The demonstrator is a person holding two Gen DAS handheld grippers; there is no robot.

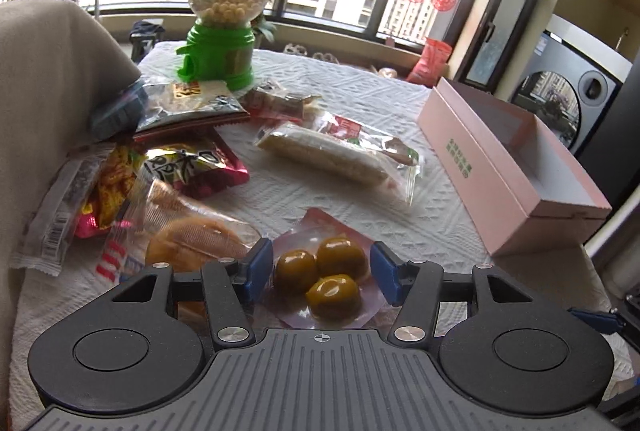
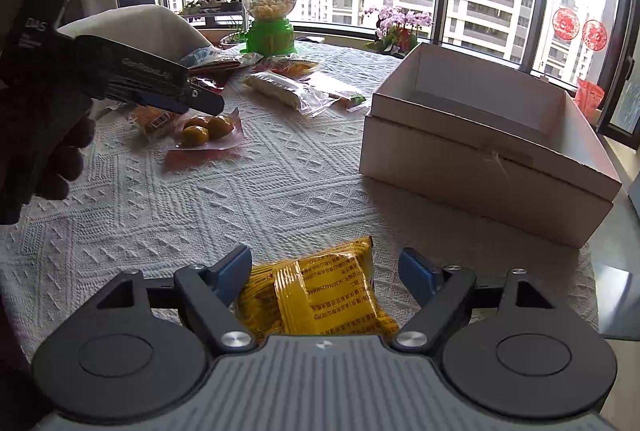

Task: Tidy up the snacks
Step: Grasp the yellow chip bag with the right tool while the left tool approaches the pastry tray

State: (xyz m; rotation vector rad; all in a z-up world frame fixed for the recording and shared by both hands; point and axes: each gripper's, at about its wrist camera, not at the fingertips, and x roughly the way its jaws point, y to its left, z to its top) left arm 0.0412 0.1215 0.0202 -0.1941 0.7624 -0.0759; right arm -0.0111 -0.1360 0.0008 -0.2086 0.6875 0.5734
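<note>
My left gripper (image 1: 322, 269) stands open, its blue pads straddling a clear pack of three yellow-brown balls (image 1: 324, 279) that lies on the white tablecloth (image 1: 400, 223). In the right wrist view, the left gripper (image 2: 204, 103) hovers just over that pack (image 2: 206, 129), held by a person's hand (image 2: 68, 151). My right gripper (image 2: 326, 271) is open around a yellow snack packet (image 2: 320, 295); a gap shows at the right pad. An open pink box (image 1: 520, 175) sits to the right, its inside bare (image 2: 480, 99).
A pile of snack bags (image 1: 160, 159), a bread pack (image 1: 192, 231) and a long wafer pack (image 1: 332, 155) lie left and centre. A green candy dispenser (image 1: 220, 31) stands at the back. A beige cushion (image 1: 48, 91) borders the left edge. Flowers (image 2: 400, 23) stand by the window.
</note>
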